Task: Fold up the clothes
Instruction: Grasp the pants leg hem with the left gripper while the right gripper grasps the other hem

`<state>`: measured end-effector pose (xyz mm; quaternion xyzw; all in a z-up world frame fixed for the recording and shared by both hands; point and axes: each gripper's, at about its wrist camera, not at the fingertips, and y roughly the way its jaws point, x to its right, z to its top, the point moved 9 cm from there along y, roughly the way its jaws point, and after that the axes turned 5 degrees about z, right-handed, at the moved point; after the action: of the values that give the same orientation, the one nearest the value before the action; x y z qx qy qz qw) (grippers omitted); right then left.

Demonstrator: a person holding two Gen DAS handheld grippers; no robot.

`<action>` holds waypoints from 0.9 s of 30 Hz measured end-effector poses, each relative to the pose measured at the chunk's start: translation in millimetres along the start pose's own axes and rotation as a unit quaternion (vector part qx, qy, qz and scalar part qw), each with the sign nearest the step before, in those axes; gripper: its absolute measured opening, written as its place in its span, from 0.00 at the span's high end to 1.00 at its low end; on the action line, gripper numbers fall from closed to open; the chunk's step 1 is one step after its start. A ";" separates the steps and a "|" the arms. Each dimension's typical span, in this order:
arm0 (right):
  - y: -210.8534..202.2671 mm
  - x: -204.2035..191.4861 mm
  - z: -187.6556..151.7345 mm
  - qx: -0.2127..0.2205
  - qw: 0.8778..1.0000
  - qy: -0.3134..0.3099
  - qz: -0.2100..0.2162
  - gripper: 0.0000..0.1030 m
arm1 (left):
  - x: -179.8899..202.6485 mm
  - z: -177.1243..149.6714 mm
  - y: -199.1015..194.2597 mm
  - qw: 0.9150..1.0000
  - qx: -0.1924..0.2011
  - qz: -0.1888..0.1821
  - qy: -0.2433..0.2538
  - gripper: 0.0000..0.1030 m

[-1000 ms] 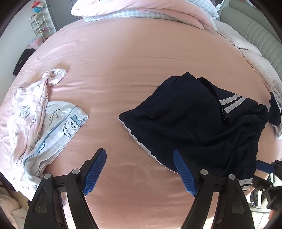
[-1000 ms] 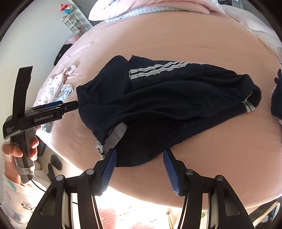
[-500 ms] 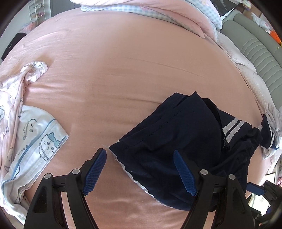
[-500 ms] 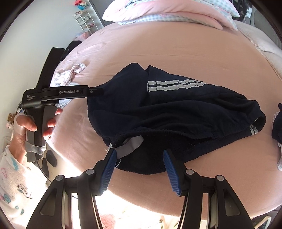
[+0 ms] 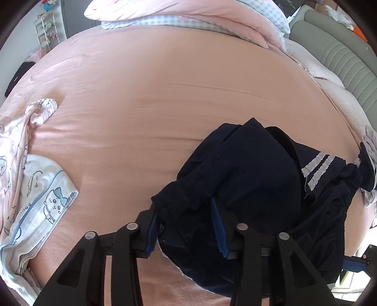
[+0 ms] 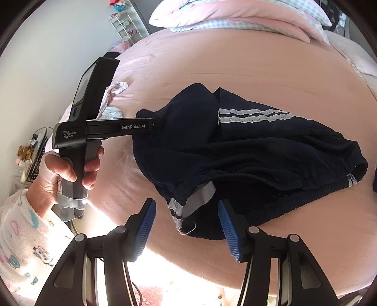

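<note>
Navy shorts [image 5: 247,179] with two white side stripes [image 6: 254,115] lie crumpled on the pink bed [image 5: 153,94]. My left gripper [image 5: 185,226] has its jaws closing on the shorts' near-left hem, and the cloth bunches between the blue pads [image 5: 218,226]. In the right wrist view that same left gripper [image 6: 157,122] reaches into the shorts' left edge, held by a person's hand [image 6: 68,169]. My right gripper [image 6: 186,223] stands open over the waistband corner with its grey lining [image 6: 200,197]; its pads do not touch the cloth.
A pink printed garment [image 5: 16,146] and a white one with blue trim [image 5: 44,200] lie at the bed's left. Pillows and a folded duvet [image 5: 188,14] sit at the far end. Another dark garment [image 5: 367,169] lies at the right edge. The bed's near edge runs under my right gripper.
My left gripper has come onto the shorts' hem and its jaws have narrowed around the cloth, which now bunches between them. The right gripper stays open.
</note>
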<state>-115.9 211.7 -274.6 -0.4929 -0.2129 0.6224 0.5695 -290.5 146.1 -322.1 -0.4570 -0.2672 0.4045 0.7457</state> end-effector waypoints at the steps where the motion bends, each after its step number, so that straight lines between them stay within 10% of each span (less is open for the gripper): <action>1: 3.1 0.6 -0.3 -0.002 1.000 -0.002 -0.003 0.47 | 1.8 0.1 -0.8 1.000 0.000 -0.006 -0.001 0.76; 8: 27.1 1.2 4.5 -0.012 1.000 0.001 0.017 0.48 | 0.6 0.8 -7.2 1.000 -0.004 -0.026 -0.010 0.82; 17: 35.1 0.7 -3.9 -0.024 0.999 -0.030 -0.009 0.85 | -6.5 -1.1 -17.4 1.000 0.002 -0.018 -0.007 0.83; 27: 18.6 11.6 -13.2 -0.013 0.998 -0.035 -0.059 0.92 | -24.9 -13.3 -39.8 0.999 0.005 -0.030 -0.028 0.86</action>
<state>-112.3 213.6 -299.9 -0.4647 -0.2697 0.6022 0.5905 -279.1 108.6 -292.9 -0.4338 -0.2998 0.3962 0.7517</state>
